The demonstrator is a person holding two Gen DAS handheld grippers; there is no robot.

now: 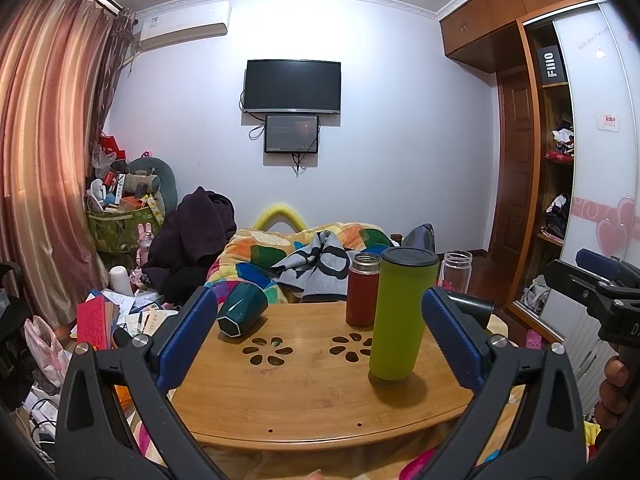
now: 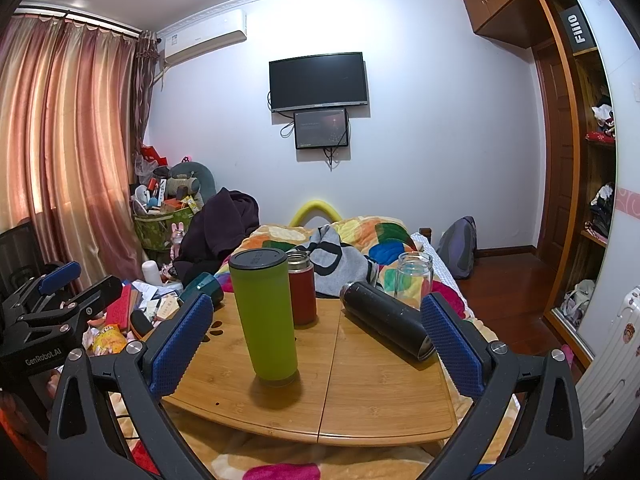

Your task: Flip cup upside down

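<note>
A tall lime-green cup [image 1: 400, 316] with a dark lid end on top stands upright on the small bamboo table [image 1: 312, 396]; it also shows in the right wrist view [image 2: 266, 316]. My left gripper [image 1: 316, 336] is open and empty, its blue pads wide apart, the green cup just inside the right pad. My right gripper [image 2: 316, 344] is open and empty, held back from the table [image 2: 360, 392], with the green cup between its pads but farther ahead. A dark teal cup [image 1: 242, 310] lies on its side at the table's far left.
A red flask [image 1: 362, 290] stands behind the green cup. A black flask [image 2: 386, 320] lies on its side at the right. A clear glass jar [image 2: 414, 276] stands at the far right edge. A bed with a colourful quilt [image 1: 304, 248] lies behind. Clutter covers the floor at left.
</note>
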